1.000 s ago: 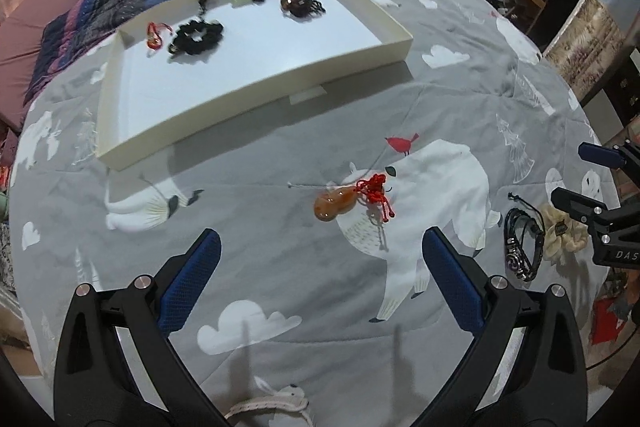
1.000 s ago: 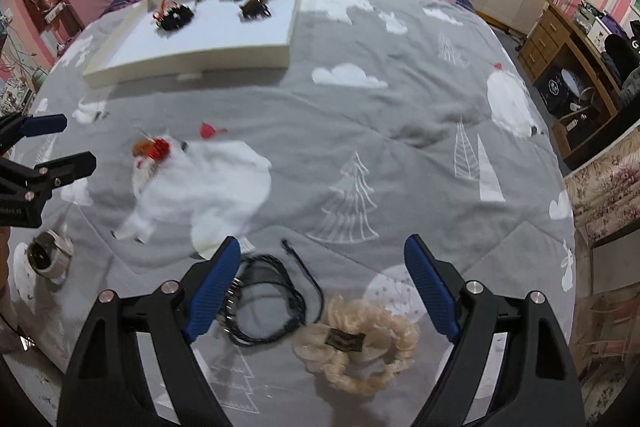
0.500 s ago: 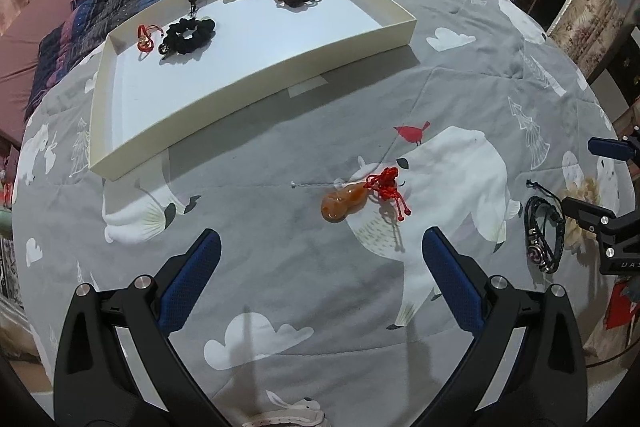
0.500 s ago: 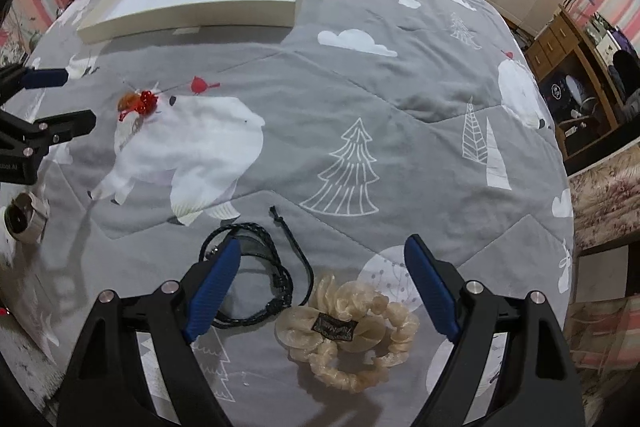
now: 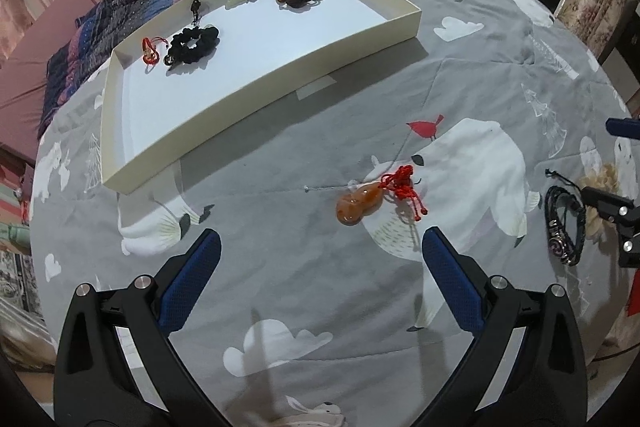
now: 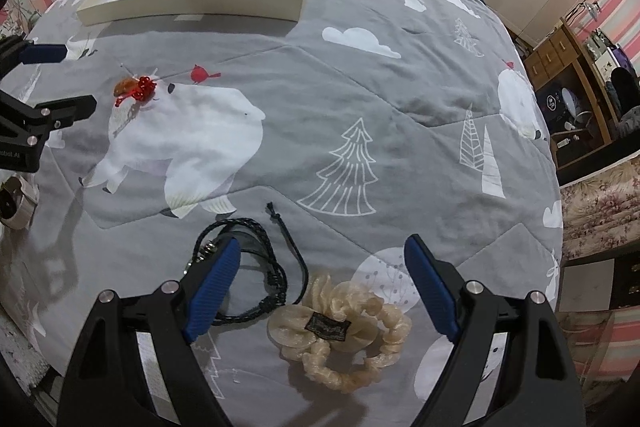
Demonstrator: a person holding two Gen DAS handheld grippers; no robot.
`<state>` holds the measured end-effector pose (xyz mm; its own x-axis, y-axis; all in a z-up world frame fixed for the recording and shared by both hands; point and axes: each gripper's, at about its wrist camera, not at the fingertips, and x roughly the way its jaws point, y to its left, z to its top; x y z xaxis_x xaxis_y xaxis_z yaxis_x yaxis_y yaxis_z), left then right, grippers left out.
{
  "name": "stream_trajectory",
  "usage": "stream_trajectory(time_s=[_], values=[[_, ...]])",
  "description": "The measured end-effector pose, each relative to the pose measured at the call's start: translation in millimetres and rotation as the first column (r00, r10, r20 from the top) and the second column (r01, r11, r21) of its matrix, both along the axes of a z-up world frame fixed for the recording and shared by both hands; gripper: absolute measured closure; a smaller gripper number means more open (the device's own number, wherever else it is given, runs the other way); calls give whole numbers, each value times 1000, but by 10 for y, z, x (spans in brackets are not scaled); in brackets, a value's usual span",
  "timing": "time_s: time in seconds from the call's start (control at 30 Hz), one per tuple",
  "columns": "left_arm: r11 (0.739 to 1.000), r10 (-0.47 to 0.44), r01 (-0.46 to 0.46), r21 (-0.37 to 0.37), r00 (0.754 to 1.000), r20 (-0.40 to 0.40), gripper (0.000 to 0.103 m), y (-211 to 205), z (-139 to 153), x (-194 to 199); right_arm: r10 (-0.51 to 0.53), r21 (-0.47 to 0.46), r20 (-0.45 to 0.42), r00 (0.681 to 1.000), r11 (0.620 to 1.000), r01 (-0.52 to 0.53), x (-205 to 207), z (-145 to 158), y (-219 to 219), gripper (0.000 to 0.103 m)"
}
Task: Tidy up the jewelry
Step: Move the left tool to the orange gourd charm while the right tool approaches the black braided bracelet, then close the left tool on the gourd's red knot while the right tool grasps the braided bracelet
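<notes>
We are holding the right gripper [image 6: 322, 259] spread wide and empty over the cream scrunchie [image 6: 340, 331], which is lying between its blue pads beside the black braided bracelet [image 6: 244, 267] on the grey quilt [image 6: 360, 87]. We are keeping the left gripper [image 5: 320, 251] just as wide, gripping nothing, with the orange gourd pendant [image 5: 358, 205] and its red knotted cord lying just beyond its tips. Farther off, the white tray [image 5: 280, 67] is sitting on the quilt, holding a black scrunchie [image 5: 194, 43], a small red charm [image 5: 150, 51] and several dark hair ties at its far edge.
</notes>
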<state>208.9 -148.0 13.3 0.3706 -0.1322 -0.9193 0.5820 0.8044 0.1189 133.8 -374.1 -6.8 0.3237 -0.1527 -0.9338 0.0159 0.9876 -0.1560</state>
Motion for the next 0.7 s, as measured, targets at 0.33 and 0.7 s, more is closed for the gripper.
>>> stream_trajectory(time_s=[0.33, 0.7], values=[[994, -104, 104, 33, 994, 24, 14, -173, 31, 16, 45, 7, -34, 998, 999, -45, -2, -40, 4, 21], [975, -202, 200, 97, 979, 12, 33, -419, -158, 157, 144, 12, -116, 983, 990, -143, 88, -151, 168, 41]])
